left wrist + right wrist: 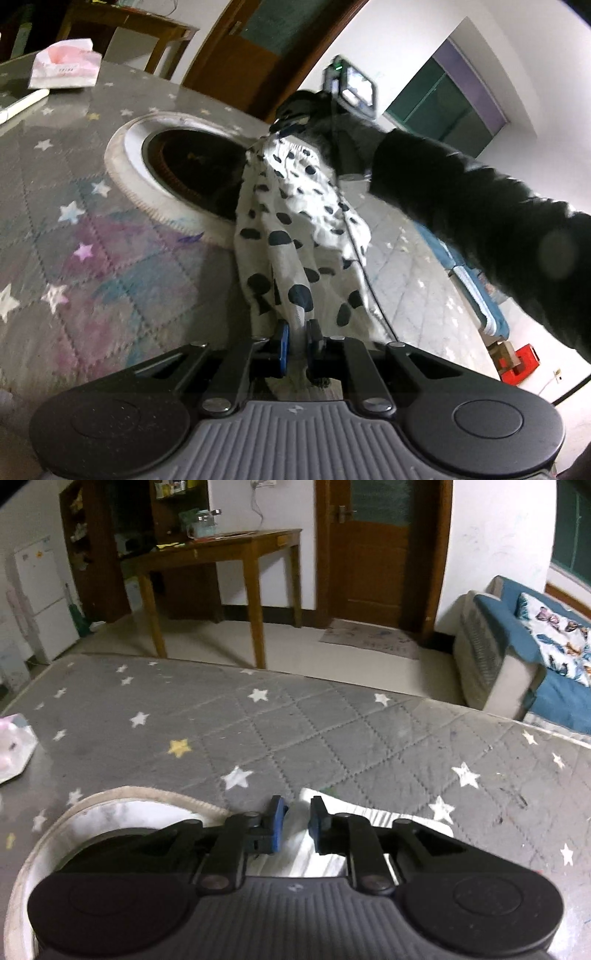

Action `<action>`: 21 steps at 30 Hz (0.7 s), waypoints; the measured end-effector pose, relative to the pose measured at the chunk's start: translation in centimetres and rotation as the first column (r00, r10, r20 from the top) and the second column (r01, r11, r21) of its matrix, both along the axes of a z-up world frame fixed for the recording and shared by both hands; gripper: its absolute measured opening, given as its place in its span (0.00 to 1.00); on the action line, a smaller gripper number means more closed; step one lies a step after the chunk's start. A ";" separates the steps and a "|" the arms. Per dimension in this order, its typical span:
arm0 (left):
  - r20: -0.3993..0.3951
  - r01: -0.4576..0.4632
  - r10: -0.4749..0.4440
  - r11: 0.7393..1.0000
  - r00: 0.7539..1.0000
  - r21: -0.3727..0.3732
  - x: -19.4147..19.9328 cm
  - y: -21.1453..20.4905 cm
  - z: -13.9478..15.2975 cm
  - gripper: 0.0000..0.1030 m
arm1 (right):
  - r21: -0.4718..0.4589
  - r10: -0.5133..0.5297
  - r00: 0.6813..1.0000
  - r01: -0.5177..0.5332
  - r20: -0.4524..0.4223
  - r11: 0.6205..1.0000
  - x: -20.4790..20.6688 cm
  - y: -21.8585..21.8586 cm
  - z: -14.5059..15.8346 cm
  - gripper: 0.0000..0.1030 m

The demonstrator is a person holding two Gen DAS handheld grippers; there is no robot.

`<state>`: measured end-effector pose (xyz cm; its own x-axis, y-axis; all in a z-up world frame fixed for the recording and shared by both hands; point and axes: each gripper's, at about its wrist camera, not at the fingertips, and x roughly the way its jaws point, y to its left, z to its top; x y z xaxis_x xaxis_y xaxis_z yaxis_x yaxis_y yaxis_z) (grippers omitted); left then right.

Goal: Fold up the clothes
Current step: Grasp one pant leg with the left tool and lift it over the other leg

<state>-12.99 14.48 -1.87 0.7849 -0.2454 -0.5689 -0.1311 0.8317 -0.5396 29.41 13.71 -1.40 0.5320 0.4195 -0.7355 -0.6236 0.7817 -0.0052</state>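
Note:
A white garment with dark spots hangs stretched between my two grippers above the grey star-patterned table cover. My left gripper is shut on one end of it. The other gripper holds the far end, with a black-sleeved arm behind it. In the right wrist view my right gripper is shut on a bunched white edge of the garment, just above the star-patterned cover.
A round white-rimmed opening with a dark centre sits in the table, also at the lower left of the right wrist view. A pink tissue pack lies at the far left. A wooden desk, door and blue sofa stand beyond.

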 end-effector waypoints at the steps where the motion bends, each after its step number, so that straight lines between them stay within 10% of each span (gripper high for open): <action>1: -0.003 -0.002 0.002 1.000 1.000 0.003 -0.1 0.0 -0.1 0.12 | 0.003 0.011 1.000 -0.011 -0.002 1.000 -0.2 -0.3 0.3 0.17; 9: -0.009 -0.012 0.013 0.999 1.000 0.048 -0.9 0.1 0.3 0.38 | -0.076 0.156 0.988 -0.157 -0.014 0.985 -4.2 -4.3 2.0 0.26; 21: 0.073 -0.045 0.033 0.985 0.997 0.169 1.0 -0.6 3.8 0.39 | -0.015 0.297 0.950 -0.300 -0.094 0.954 -9.8 -6.1 0.2 0.26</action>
<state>-11.98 13.91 1.88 0.8311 -0.1181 -0.5435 -0.1326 0.9070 -0.3997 19.63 7.63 -1.25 0.3173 0.5270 -0.7884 -0.8275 0.5599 0.0412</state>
